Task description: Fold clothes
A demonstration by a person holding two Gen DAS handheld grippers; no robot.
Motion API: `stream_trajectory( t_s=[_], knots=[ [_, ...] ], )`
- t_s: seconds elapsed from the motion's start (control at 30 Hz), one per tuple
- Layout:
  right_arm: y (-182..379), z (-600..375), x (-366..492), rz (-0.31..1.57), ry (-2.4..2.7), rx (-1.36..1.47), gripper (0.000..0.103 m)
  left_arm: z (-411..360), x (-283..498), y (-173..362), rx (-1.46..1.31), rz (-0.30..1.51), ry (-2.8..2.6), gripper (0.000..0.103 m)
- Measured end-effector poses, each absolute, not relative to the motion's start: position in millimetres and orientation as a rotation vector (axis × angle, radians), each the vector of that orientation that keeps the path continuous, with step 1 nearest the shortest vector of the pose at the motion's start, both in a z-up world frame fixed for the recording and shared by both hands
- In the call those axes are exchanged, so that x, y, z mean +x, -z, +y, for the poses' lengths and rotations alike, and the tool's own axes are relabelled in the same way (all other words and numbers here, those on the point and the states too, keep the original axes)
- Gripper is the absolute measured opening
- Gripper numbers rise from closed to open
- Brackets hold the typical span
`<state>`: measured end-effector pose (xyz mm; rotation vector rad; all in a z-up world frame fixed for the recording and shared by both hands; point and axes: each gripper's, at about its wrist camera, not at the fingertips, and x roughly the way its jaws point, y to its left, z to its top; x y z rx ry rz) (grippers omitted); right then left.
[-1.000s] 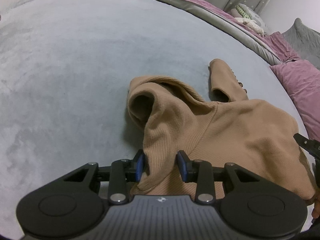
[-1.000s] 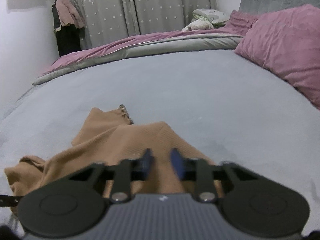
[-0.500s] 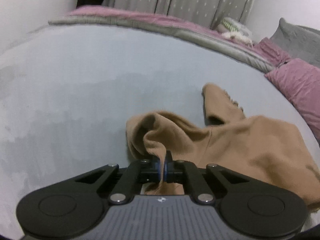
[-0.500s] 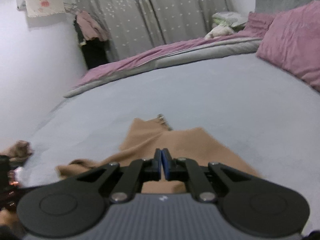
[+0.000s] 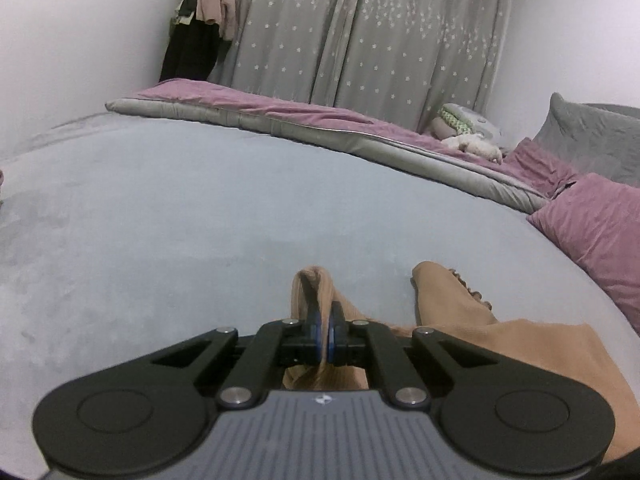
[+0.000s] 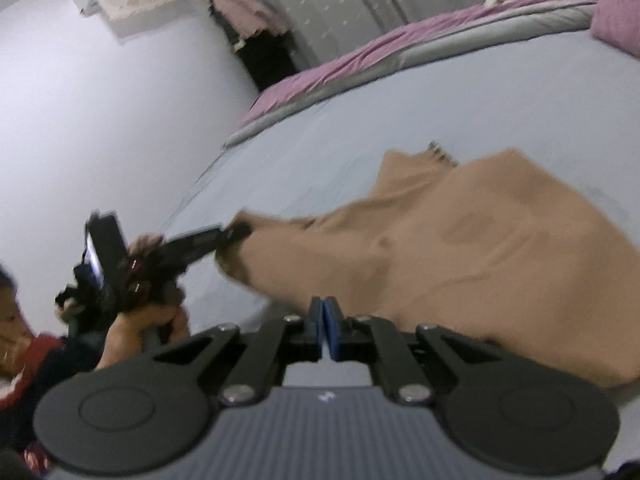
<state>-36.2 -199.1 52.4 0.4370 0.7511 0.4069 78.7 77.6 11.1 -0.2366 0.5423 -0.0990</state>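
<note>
A tan ribbed top (image 5: 520, 344) lies partly on the grey-blue bed sheet (image 5: 200, 208). My left gripper (image 5: 323, 332) is shut on a raised fold of it, and one sleeve (image 5: 444, 292) rests just to the right. In the right wrist view the tan top (image 6: 460, 240) is lifted and stretched. My right gripper (image 6: 325, 326) is shut on its near edge. The left gripper (image 6: 234, 233), held in a person's hand (image 6: 148, 316), grips the far left corner. That view is blurred.
Pink pillows (image 5: 596, 224) and a grey pillow (image 5: 592, 136) lie at the right. A folded pink and grey quilt (image 5: 320, 120) runs along the bed's far edge before a grey starred curtain (image 5: 380, 32). Clothes hang in the corner (image 5: 200, 20). A white wall (image 6: 100, 120) stands left.
Both grippers went from open around the tan top to shut on it. They have since lifted the cloth, and the right view has swung left and tilted.
</note>
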Motion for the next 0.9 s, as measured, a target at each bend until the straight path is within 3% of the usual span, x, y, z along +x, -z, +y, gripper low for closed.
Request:
stream_trajectory(
  t_s=[0.23,0.3,0.4,0.43,0.47,0.57,0.67,0.9],
  knots=[
    [-46.9,-180.3,-43.5,0.808,-0.419,0.369,0.004,78.0,77.9,-6.8,-0.271,0.652,0.069,0.006],
    [-51.0,-183.2,-43.4,0.797,-0.409,0.366,0.004,77.4,77.9,-5.8,-0.294,0.683,0.068,0.013],
    [-58.9,-184.7,-42.6,0.761,-0.359,0.348,0.022,76.8,76.4,-4.4,-0.324,0.728,0.075,0.022],
    [-61.5,-185.2,-42.2,0.748,-0.339,0.341,0.046,77.0,74.6,-3.7,-0.331,0.74,0.078,0.024],
    [-63.3,-186.6,-42.5,0.735,-0.321,0.335,0.064,77.0,71.9,-2.7,-0.335,0.75,0.077,0.028],
    [-68.7,-191.4,-43.2,0.701,-0.278,0.315,0.065,78.5,65.3,-1.5,-0.346,0.772,0.07,0.034],
    [-71.8,-195.4,-40.7,0.665,-0.22,0.283,0.076,80.3,60.3,-2.3,-0.359,0.778,0.072,0.035],
    [-72.6,-210.8,-13.4,0.591,-0.053,0.184,0.079,78.3,56.8,-4.5,-0.362,0.775,0.083,0.037]
  ],
)
